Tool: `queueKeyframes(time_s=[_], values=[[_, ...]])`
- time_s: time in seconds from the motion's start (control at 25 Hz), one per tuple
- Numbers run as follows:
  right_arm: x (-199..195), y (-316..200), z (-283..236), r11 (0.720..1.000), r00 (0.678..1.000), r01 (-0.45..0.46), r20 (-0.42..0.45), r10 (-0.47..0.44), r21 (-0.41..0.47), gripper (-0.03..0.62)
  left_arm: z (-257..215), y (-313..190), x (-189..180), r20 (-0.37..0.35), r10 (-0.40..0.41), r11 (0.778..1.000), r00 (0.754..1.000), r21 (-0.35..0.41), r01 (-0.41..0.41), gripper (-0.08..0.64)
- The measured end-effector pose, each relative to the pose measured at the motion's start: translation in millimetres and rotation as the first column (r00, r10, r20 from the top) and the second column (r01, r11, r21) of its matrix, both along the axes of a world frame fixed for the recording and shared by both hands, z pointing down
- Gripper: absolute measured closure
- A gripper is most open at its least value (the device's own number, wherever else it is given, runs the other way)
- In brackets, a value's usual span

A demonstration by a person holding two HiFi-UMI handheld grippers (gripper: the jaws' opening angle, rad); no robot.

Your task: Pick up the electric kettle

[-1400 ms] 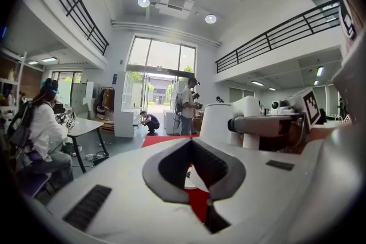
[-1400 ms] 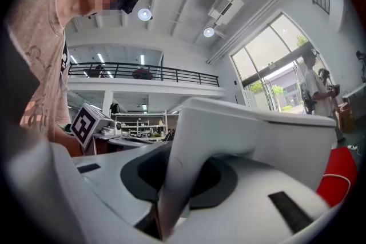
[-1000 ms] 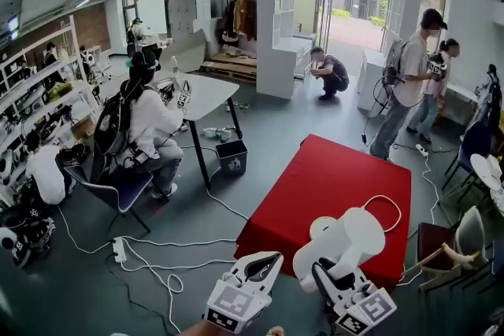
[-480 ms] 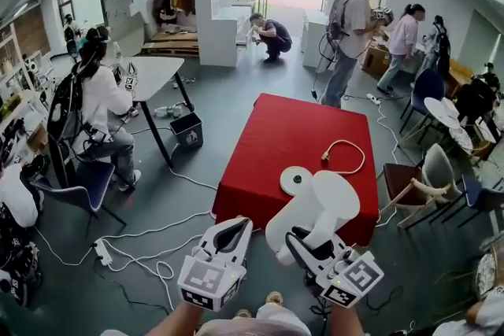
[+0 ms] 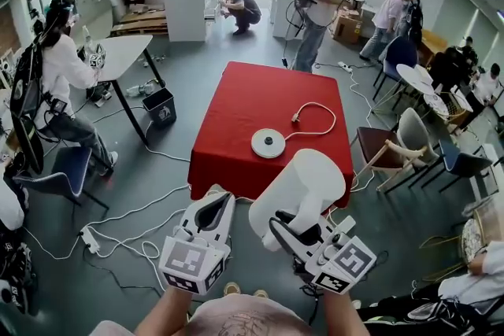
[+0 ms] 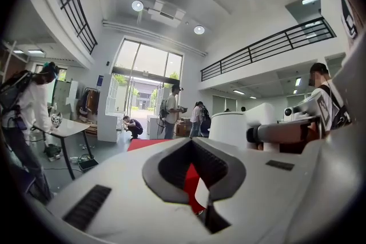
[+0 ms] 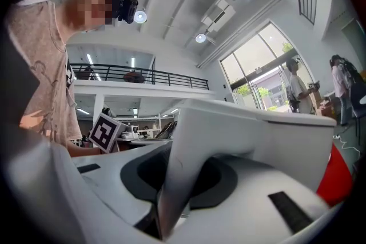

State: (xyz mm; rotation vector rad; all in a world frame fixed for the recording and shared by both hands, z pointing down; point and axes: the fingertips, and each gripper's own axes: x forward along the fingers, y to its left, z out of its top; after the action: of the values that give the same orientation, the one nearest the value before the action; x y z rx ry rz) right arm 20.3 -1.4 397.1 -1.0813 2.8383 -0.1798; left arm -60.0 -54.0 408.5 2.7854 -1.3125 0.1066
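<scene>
Lower right: right gripper (image 5: 293,230) level, jaws clamped on white plastic electric kettle (image 5: 307,183), clear of red-clothed table (image 5: 236,114); lower left: left gripper (image 5: 213,208) level, jaws together, empty.

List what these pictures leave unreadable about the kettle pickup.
- Electric kettle contents: opaque body, all views.
- Its underside: head view, own body hides it.
- Handle: head view, partly covered by the jaws of the right gripper.
- Base contacts: head view, too small.
- Red table: right gripper view, kettle blocks nearly all of it.
</scene>
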Motion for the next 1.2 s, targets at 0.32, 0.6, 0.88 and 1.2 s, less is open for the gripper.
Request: queueKeyframes(time_s=[0.32, 0.6, 0.88, 1.2], values=[[18.1, 31.0, -0.1, 1.000, 1.000, 0.002, 0.012, -0.002, -0.003, 0.483, -2.9, 28.0, 17.5, 0.005, 0.003, 1.000, 1.000, 0.000, -0.003, 0.566], [24.7, 48.9, -1.3, 1.000, 1.000, 0.020, 0.008, -0.020, 0.011, 0.482, -3.5, 47.5, 26.2, 0.011, -0.002, 1.000, 1.000, 0.010, 0.002, 0.567], [16.2, 62.6, -1.9, 1.000, 1.000, 0.020, 0.012, -0.020, 0.023, 0.483, -2.9, 58.3, 17.4, 0.008, -0.003, 1.000, 1.000, 0.015, 0.003, 0.566], [20.6, 67.9, -10.6, 0.998, 0.999, 0.047, -0.006, -0.047, 0.028, 0.485, -9.8, 60.3, 19.7, 0.002, -0.007, 1.000, 1.000, 0.024, 0.006, 0.566]])
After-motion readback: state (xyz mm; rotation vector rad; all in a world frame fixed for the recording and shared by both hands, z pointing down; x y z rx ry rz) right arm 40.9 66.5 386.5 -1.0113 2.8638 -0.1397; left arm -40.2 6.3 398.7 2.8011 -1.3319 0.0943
